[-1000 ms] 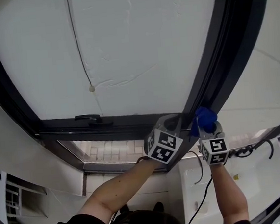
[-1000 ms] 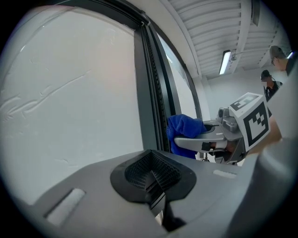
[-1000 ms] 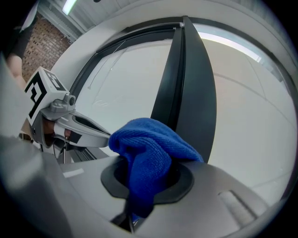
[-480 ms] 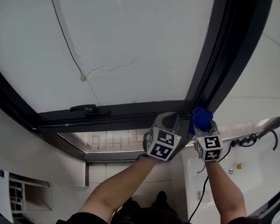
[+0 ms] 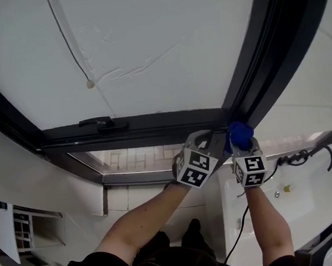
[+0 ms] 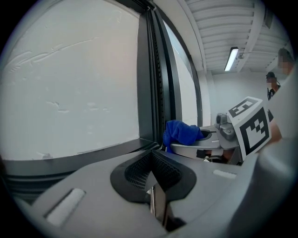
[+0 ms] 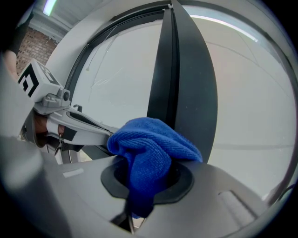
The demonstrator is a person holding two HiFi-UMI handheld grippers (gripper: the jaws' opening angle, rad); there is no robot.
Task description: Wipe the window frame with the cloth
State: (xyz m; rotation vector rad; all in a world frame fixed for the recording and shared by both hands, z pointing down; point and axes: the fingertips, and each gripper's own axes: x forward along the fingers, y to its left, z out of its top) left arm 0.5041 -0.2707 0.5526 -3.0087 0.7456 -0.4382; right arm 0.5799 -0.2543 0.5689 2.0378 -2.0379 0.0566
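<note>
A blue cloth (image 5: pixel 240 134) is bunched against the foot of the dark upright window frame post (image 5: pixel 264 61), where it meets the horizontal rail (image 5: pixel 153 125). My right gripper (image 5: pixel 242 144) is shut on the cloth (image 7: pixel 149 148), which bulges out of the jaws in front of the post (image 7: pixel 184 79). My left gripper (image 5: pixel 212 139) sits just left of it, close to the same corner. Its jaws are closed with nothing between them (image 6: pixel 156 183). From there the cloth (image 6: pixel 182 132) and the right gripper (image 6: pixel 219 139) show beside the frame (image 6: pixel 156 83).
A window handle (image 5: pixel 98 123) lies on the lower rail at the left. A thin cord with a bead (image 5: pixel 90 83) hangs across the white pane. A white basin (image 5: pixel 300 189) with cables (image 5: pixel 300 157) lies below right. A person (image 6: pixel 274 81) stands far off.
The head view has tilted, so the window handle and rail sit higher in the picture. Both grippers stay at the frame's lower corner, the cloth still clamped in the right one.
</note>
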